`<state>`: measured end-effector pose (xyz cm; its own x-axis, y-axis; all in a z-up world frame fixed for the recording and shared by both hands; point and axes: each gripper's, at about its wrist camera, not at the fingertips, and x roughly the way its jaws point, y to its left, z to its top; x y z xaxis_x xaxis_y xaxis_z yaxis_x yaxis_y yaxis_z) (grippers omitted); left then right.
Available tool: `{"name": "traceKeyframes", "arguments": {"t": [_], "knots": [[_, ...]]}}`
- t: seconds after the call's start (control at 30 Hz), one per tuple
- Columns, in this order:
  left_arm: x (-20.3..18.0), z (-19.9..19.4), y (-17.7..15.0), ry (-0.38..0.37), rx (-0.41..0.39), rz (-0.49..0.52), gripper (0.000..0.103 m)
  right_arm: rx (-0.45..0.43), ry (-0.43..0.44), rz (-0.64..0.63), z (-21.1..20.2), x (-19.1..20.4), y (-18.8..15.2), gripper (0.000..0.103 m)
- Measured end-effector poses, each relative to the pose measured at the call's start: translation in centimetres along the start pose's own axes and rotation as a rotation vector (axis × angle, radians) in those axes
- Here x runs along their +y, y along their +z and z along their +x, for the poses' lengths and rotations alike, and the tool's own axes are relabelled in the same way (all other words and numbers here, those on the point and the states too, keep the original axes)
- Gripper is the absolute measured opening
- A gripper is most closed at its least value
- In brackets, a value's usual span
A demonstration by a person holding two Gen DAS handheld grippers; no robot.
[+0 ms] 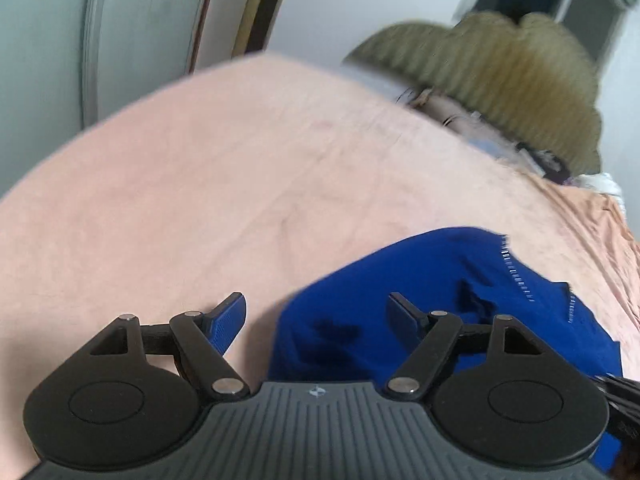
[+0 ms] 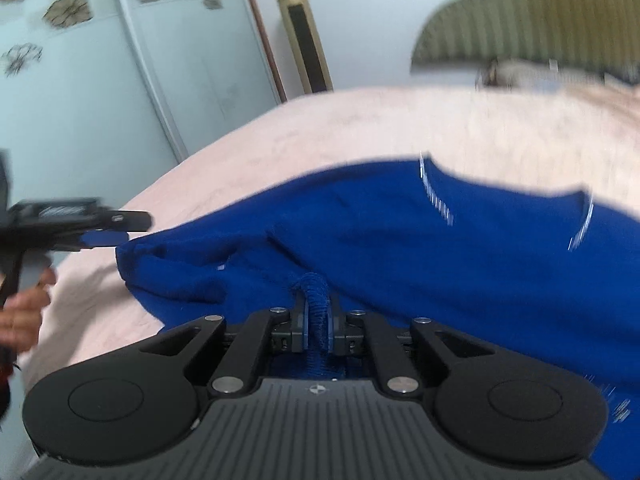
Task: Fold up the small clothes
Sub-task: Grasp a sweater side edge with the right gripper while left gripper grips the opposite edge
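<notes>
A small blue garment (image 2: 400,232) with white stitching lies partly bunched on a pink bedsheet (image 2: 360,120). My right gripper (image 2: 317,320) is shut on a thick fold of the blue garment's edge. My left gripper (image 1: 316,316) is open and empty, held just above the sheet at the garment's (image 1: 420,292) left edge. The left gripper also shows in the right wrist view (image 2: 100,236) at the far left, beside the garment's corner, with a hand on it.
A green ribbed pillow (image 1: 492,76) and patterned bedding (image 1: 480,128) lie at the far right of the bed. A pale wardrobe (image 2: 80,80) and a brown-framed upright object (image 2: 304,36) stand beyond the bed's far edge.
</notes>
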<state>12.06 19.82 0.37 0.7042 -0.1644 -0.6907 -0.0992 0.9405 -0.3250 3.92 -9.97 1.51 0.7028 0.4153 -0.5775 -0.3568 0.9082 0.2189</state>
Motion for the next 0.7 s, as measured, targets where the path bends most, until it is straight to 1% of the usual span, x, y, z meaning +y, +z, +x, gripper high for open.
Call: {"name": "traceKeyframes", "arguments": {"t": [0.03,0.07,0.1,0.13,0.17,0.2,0.27,0.33,0.37,0.47,0.57,0.7], "knots": [[0.2,0.8,0.4,0.0,0.034,-0.018,0.072,-0.004,-0.01,-0.014,-0.2,0.1,0.4,0.011],[0.4,1.6,0.6,-0.009,0.071,-0.033,0.048,-0.006,-0.021,-0.028,-0.3,0.2,0.5,0.011],[1.1,2.1,0.7,-0.019,0.108,-0.052,0.031,-0.008,-0.029,-0.035,-0.3,0.1,0.7,0.011],[1.2,2.7,0.9,-0.023,0.136,-0.078,0.03,-0.008,-0.034,-0.041,-0.4,0.0,0.8,0.011],[1.3,3.0,1.1,-0.021,0.136,-0.092,0.022,-0.01,-0.039,-0.043,-0.6,0.0,0.8,0.011],[1.6,2.6,1.1,-0.013,0.138,-0.091,0.008,-0.013,-0.043,-0.043,-0.8,-0.2,0.8,0.011],[1.8,2.1,0.9,0.009,0.142,-0.092,0.007,-0.021,-0.051,-0.043,-0.9,-0.4,0.9,0.011],[1.0,1.8,1.3,0.03,0.126,-0.08,0.006,-0.04,-0.06,-0.045,-1.2,-0.5,1.0,0.011],[0.3,1.4,1.4,0.045,0.107,-0.063,0.003,-0.053,-0.067,-0.049,-1.4,-0.6,1.1,0.011],[-2.0,0.4,2.2,0.072,0.043,-0.012,0.003,-0.108,-0.106,-0.054,-2.7,-1.5,1.3,0.011],[-5.3,-0.2,3.5,0.052,-0.019,0.038,0.003,-0.149,-0.152,-0.029,-4.0,-3.3,1.9,0.011],[-10.4,0.2,4.5,0.02,-0.067,0.129,0.003,-0.19,-0.21,0.049,-6.4,-6.8,1.9,0.011]]}}
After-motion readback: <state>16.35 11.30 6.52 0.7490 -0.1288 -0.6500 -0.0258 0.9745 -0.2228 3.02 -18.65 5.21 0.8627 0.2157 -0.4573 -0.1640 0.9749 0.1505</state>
